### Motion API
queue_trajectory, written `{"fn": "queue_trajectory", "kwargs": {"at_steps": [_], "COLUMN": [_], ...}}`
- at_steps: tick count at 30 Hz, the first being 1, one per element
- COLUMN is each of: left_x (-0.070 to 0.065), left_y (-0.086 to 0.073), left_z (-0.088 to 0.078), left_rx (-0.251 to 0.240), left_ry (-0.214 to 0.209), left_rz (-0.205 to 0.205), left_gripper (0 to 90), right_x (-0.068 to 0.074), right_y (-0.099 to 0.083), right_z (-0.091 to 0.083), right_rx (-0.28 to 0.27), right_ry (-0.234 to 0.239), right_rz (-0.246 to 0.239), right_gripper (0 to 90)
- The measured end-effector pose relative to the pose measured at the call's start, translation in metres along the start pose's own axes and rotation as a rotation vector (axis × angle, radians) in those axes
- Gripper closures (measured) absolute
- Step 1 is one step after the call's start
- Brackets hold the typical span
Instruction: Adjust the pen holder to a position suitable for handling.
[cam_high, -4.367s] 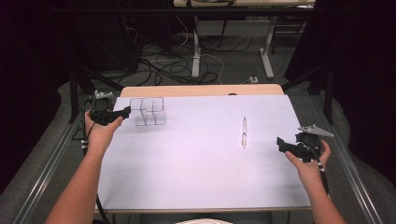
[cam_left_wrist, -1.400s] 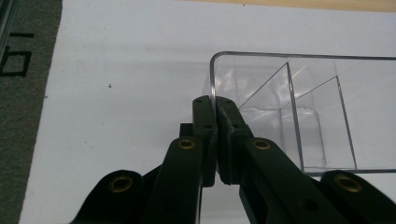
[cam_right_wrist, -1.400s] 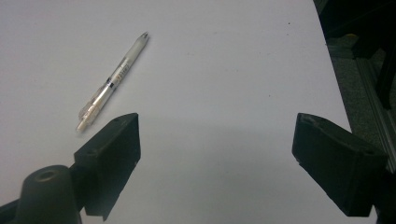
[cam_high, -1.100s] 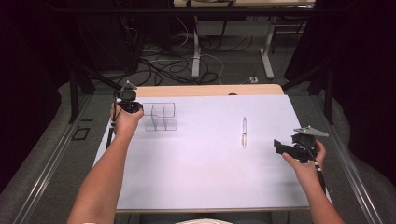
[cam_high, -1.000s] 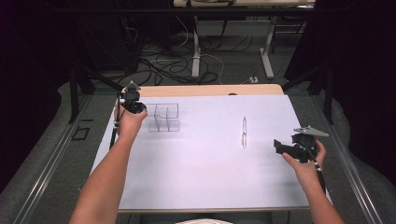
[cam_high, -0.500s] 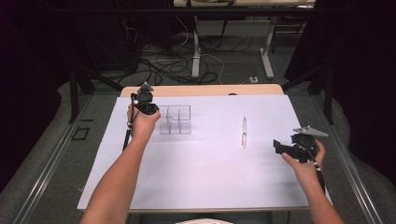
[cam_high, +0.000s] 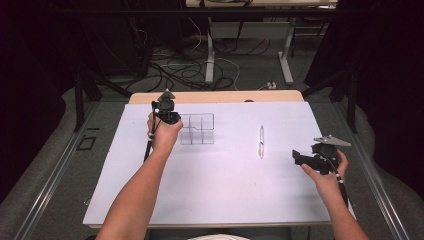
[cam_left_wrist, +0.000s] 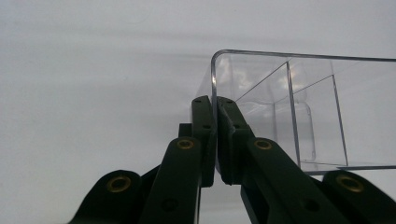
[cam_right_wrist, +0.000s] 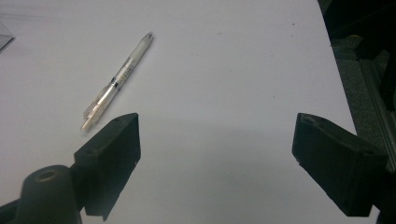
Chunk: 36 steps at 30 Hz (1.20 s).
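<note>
The clear compartment box on the white counter is pinched at its thin wall by the left gripper; being light, rigid and slick, it is best gripped low. The right gripper is held with fingers spread.

Black grippers with brass-coloured rivets on the jaws, trailing black cables; forearms bare.

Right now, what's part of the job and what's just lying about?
In the job:
- clear organizer, its wall clamped by the left gripper
- pen, lying in front of the open right gripper

Lying about:
- white table, bare work surface
- cables on the floor beyond the table
</note>
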<state>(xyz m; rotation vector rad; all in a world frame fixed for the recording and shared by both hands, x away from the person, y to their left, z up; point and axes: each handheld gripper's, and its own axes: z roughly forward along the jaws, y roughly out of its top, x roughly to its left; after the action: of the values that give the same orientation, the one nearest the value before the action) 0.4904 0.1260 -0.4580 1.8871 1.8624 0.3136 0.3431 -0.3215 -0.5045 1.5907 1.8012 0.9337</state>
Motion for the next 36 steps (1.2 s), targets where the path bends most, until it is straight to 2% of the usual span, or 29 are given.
{"fn": "queue_trajectory", "kwargs": {"at_steps": [6,13,22,27,29,31,34,36], "left_x": [-0.004,-0.001,0.008,0.013,0.016,0.02,0.025,0.028], "left_y": [0.0,0.0,0.001,0.001,0.0,-0.001,-0.003,-0.004], "left_z": [0.0,0.0,-0.003,-0.008,-0.009,-0.01,-0.012,-0.014], "left_rx": [0.004,0.009,-0.012,-0.033,-0.057,-0.083,-0.114,-0.117], "left_ry": [0.0,-0.024,-0.085,-0.131,-0.15,-0.177,-0.211,-0.226], "left_rz": [-0.008,-0.019,-0.017,0.001,0.001,0.006,0.03,0.05], "left_gripper": [87.6,87.0,82.2,78.7,76.7,73.4,69.2,66.4], "right_x": [0.0,-0.001,-0.001,0.0,0.0,0.0,0.002,0.004], "right_y": [0.0,0.0,0.0,0.0,0.001,0.002,0.003,0.006], "right_z": [0.0,0.0,0.0,-0.001,-0.001,-0.001,0.0,0.0], "right_rx": [-0.001,0.003,0.002,-0.002,0.001,0.005,0.008,0.005], "right_ry": [0.0,-0.002,-0.004,-0.011,-0.011,-0.012,-0.005,0.0], "right_rz": [-0.001,-0.005,-0.004,-0.008,0.002,-0.01,-0.007,-0.002], "right_gripper": [15.2,15.2,15.2,15.6,16.2,16.8,16.9,16.1]}}
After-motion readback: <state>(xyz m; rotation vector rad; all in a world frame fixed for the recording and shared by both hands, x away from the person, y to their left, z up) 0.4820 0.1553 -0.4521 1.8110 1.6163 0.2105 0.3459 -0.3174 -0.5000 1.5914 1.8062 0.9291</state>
